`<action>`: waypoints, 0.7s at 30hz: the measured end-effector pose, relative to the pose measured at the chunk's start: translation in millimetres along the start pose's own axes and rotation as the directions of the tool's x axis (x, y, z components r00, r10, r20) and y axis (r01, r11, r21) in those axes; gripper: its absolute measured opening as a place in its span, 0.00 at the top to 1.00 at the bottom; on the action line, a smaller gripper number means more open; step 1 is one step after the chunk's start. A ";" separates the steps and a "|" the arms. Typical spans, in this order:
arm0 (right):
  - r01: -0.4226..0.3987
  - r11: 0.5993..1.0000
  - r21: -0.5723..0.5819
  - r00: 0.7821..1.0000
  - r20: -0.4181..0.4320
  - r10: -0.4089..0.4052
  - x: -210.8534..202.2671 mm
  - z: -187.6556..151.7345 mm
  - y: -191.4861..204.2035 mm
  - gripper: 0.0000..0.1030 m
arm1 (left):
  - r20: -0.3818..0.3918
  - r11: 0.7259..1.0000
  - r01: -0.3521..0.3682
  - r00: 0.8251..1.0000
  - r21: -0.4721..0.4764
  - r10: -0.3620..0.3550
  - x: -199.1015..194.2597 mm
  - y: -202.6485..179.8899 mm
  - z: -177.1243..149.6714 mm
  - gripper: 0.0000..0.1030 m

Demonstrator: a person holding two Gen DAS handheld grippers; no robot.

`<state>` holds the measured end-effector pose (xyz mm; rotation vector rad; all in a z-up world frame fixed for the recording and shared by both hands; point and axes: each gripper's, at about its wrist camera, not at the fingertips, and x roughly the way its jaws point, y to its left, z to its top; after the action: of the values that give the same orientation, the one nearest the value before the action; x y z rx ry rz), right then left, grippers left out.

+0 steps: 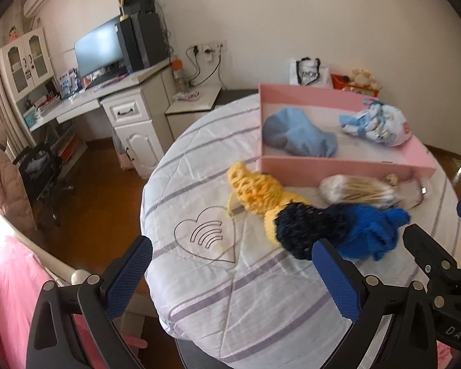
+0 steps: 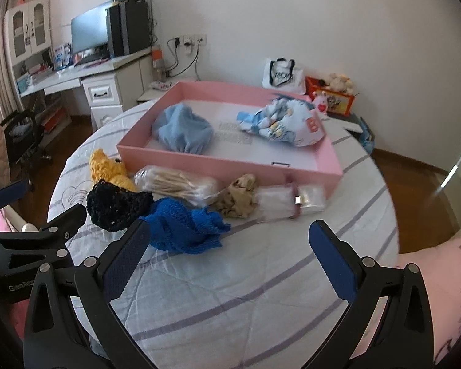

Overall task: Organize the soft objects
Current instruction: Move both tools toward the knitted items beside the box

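The pink tray (image 2: 230, 164) lies on the far half of the round counter (image 2: 261, 276), which is covered with a white cloth with purple stripes. Two soft things are already inside it: a light blue knitted piece (image 2: 181, 129) at the left side of the tray and a printed blue-and-white bundle (image 2: 285, 123) at the right side. I judge this part of the task as done.

Five things are left outside, in a row along the near wall of the tray. From the left edge of the counter these are a yellow crochet piece (image 2: 107, 166), a black knitted piece (image 2: 116, 206) touching it, and a bright blue knitted piece (image 2: 184, 227) touching the black one. Behind them, just beside the tray wall, lies a beige bundle in clear wrap (image 2: 175, 184), then a small tan crumpled cloth (image 2: 239, 196) and a flat clear packet (image 2: 292, 200). So the larger part of the work is not yet finished.

The left hand-held gripper (image 1: 230, 264) hangs over the near left part of the counter with its jaws wide apart and nothing between them. The right hand-held gripper (image 2: 227, 246) is also spread wide and empty; its left finger is just beside the bright blue piece, which seems the most likely next thing to take.
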<state>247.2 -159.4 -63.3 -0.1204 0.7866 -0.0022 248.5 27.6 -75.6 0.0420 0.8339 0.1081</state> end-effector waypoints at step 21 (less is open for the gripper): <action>-0.095 0.995 0.038 0.977 -0.186 0.101 69.4 -5.2 24.0 0.06 | -0.082 0.997 0.022 0.996 -0.068 -0.028 45.7 42.6 -6.7 0.00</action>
<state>291.6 -139.4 -118.5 -0.0542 0.9805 0.0692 270.7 75.0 -110.3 -0.0362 0.9126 0.1148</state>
